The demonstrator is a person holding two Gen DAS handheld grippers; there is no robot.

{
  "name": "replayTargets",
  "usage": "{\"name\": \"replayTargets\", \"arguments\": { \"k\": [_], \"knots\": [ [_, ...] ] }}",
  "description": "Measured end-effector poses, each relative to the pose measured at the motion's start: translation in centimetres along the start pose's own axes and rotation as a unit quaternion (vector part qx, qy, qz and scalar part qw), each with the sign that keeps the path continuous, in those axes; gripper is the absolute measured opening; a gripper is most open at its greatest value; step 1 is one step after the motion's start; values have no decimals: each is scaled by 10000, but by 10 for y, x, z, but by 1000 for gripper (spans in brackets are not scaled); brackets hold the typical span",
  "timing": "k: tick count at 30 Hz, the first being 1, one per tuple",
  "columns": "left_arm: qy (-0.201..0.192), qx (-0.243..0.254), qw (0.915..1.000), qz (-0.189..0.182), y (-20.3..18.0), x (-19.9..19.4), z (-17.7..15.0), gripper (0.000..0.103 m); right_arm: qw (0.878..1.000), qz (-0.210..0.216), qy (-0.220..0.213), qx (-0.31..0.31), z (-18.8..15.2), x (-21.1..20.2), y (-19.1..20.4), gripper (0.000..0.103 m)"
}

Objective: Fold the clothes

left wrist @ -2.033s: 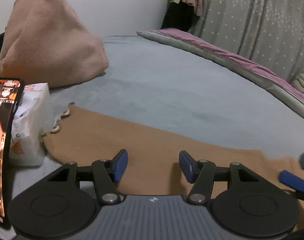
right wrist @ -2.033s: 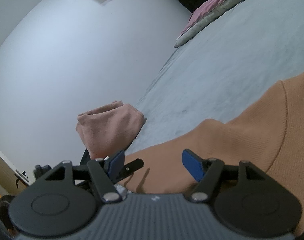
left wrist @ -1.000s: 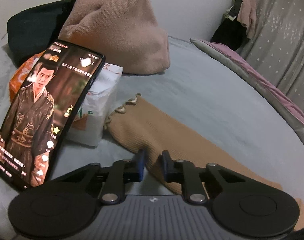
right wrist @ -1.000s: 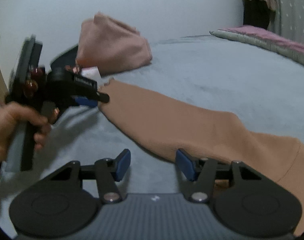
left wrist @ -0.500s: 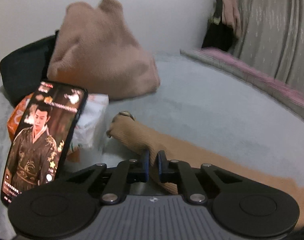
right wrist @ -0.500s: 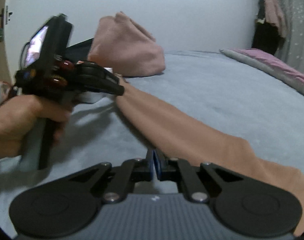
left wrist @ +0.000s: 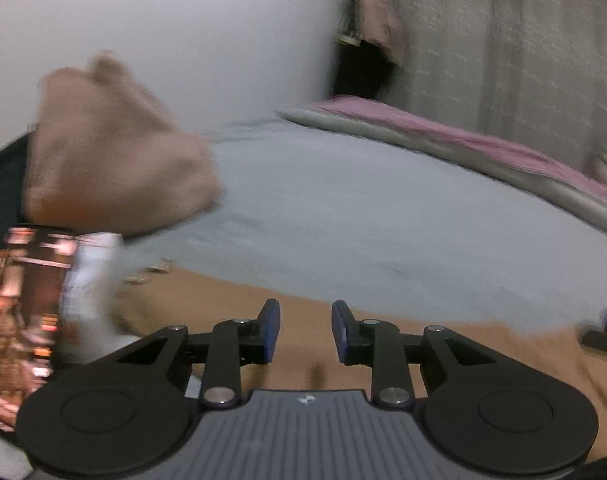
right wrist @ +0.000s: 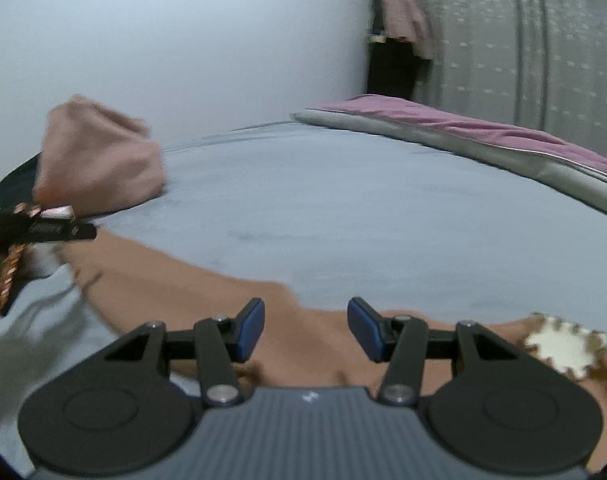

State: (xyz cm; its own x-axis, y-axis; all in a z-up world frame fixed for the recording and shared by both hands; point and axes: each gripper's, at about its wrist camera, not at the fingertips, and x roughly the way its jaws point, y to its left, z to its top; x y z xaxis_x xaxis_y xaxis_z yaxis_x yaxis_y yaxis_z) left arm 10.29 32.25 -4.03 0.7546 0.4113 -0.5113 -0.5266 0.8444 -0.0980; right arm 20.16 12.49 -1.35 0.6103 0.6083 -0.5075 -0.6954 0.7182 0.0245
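Left gripper (left wrist: 305, 330) is hovering low over the tan ribbed knit garment (left wrist: 231, 312); its blue pads are standing apart after just opening, nothing pinched, cloth lying beneath the gap and not between the pads. Right gripper (right wrist: 303, 330) is likewise parted, having just opened, holding nothing, with tan fabric under it.

The garment is lying flat on the grey-blue bed cover (right wrist: 343, 208), occupying the lower band of both frames. In the left wrist view its long axis is running from lower right up toward the scalloped cuff (left wrist: 151, 272) at lower left, beside the white tissue pack (left wrist: 91, 288) and a blurred phone screen (left wrist: 19, 312). In the right wrist view the same strip is running from the lower centre out to the left edge, where the other tool's black finger (right wrist: 63, 232) is showing; a cream scalloped collar or hem (right wrist: 563, 346) is sitting at lower right.

Judgement: the sleeve is lying crosswise ahead of both tools, cuff end nearer the left gripper, body and scalloped trim nearer the right. The next grasp probably depends on each tool taking its own end. A pink-beige fuzzy heap (left wrist: 111, 152) is sitting at upper left, well apart.
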Motion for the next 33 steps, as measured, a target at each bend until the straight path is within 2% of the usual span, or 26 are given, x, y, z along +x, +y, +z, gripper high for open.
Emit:
{"name": "replayTargets", "arguments": {
  "k": [3,7,9,12,14,15,16,19,25,28,32,33],
  "knots": [
    [229,223,9990,-310,-9,8,-5,27,9997,-180,147,23,7,11,-20,48],
    [535,377,9971,-385,-15,16,-8,27,9966,-455,611,-324,13,41,-37,48],
    [770,378,9956,-375,-16,20,-10,27,9941,-467,836,-513,14,59,-37,48],
    [856,479,9946,-348,-18,23,-11,30,9916,-452,1040,-625,13,77,-36,45],
    [887,507,9942,-345,-18,22,-10,30,9902,-440,1143,-668,11,87,-34,36],
    [900,521,9940,-346,-18,21,-10,30,9895,-407,1157,-759,11,87,-32,25],
    [911,534,9938,-348,-18,21,-10,30,9888,-373,1172,-849,10,87,-29,6],
    [941,551,9935,-341,-17,20,-8,30,9892,-483,1040,-908,6,83,-24,6],
    [1009,492,9931,-351,-16,24,-6,31,9916,-867,818,-492,3,91,-23,6],
    [1041,466,9929,-349,-18,22,-4,36,9902,-1030,775,-534,0,94,-16,9],
    [1075,412,9925,-398,-21,16,1,43,9929,-995,623,-176,4,79,-20,29],
    [1069,390,9926,-430,-22,14,2,43,9932,-1008,582,-85,4,72,-21,43]
  ]
}}
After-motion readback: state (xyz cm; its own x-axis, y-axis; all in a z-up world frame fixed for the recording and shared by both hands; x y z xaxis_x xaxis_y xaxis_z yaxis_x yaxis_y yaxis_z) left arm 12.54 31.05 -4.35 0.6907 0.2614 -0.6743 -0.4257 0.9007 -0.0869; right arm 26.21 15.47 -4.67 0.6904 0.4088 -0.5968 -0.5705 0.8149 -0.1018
